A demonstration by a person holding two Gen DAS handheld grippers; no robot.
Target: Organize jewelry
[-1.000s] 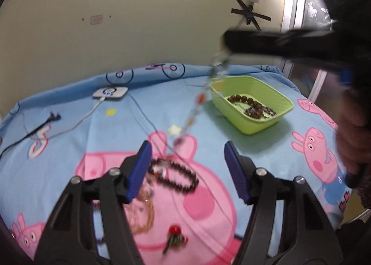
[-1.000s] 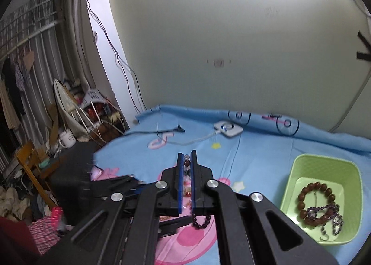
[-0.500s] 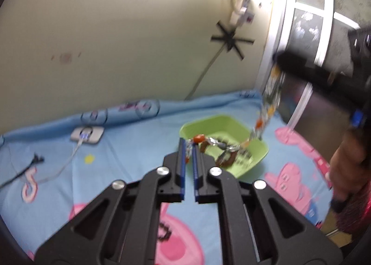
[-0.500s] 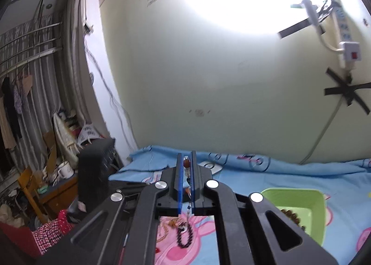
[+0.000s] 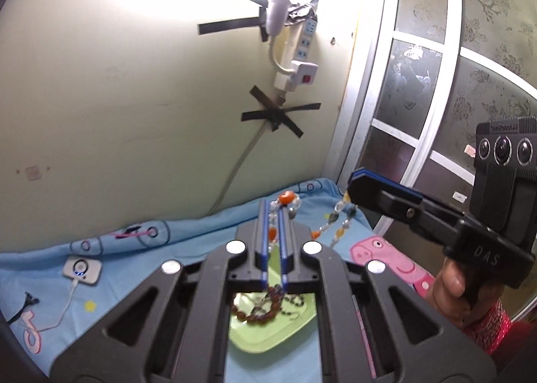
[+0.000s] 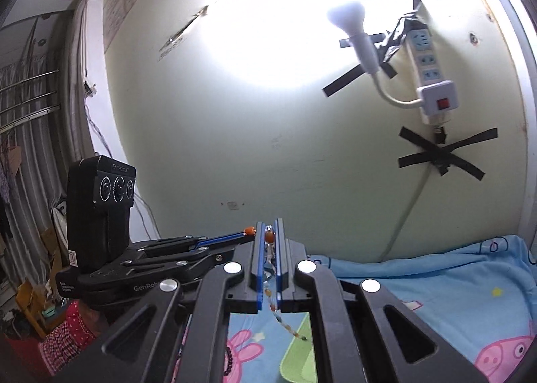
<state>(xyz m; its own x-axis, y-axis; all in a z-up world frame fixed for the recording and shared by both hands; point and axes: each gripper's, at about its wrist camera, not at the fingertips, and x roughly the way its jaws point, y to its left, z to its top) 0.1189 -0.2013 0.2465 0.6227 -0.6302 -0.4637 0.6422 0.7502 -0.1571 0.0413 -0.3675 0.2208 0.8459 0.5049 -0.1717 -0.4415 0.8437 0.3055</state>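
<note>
Here, my left hand-held gripper (image 5: 273,212) has its blue pads drawn in tight on one end of the beaded necklace (image 5: 339,228); an orange bead (image 5: 286,197) sits just above the fingertips and another shows in the slit between the pads. My right hand-held gripper (image 6: 267,232) is likewise clamped on the other end of the same strand, with an orange bead pinched near its tips and a run of small beads hanging down out of the rear of the slit. In the left wrist view the strand sags in a loose arc between the two tools, in the air above the bed (image 5: 110,269) with its blue cartoon-pig sheet. The green tray (image 5: 268,332) rests on the sheet directly below my left tool and already holds a brown bead bracelet (image 5: 255,314) and a darker tangle of beads. My fingers (image 5: 449,285) wrap the right tool's handle. A dark bead bracelet (image 6: 229,361) lies on the sheet, seen under my right tool. A small white device (image 5: 81,270) with a cable lies near the wall; a power strip (image 6: 433,71) is taped up there.
</note>
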